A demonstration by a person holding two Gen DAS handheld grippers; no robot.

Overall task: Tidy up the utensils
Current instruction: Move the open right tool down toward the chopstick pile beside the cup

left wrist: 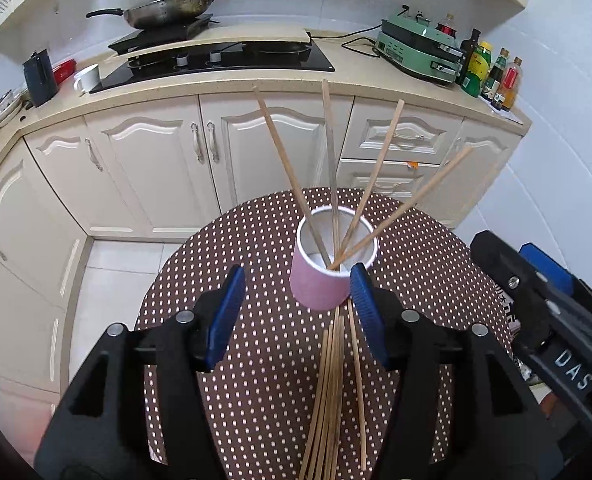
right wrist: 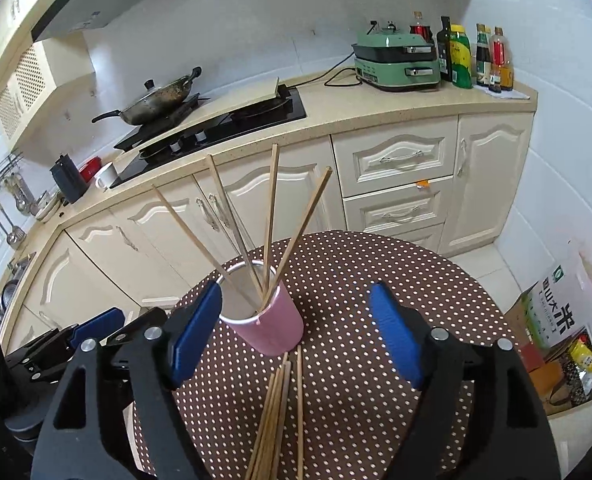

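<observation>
Chopsticks lay bundled mid-table, just beside the pink cup holding four more. Left gripper and right gripper were spread, pinching nothing.

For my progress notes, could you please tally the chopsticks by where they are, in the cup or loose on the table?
Wooden chopsticks standing in the pink cylindrical cup: 4
Wooden chopsticks lying loose on the dotted brown tablecloth: bundle overlaps, count unclear
Total: at least 4

I count four chopsticks standing in one pink cup; the loose chopsticks lying on my dotted surface overlap too much to count.
</observation>
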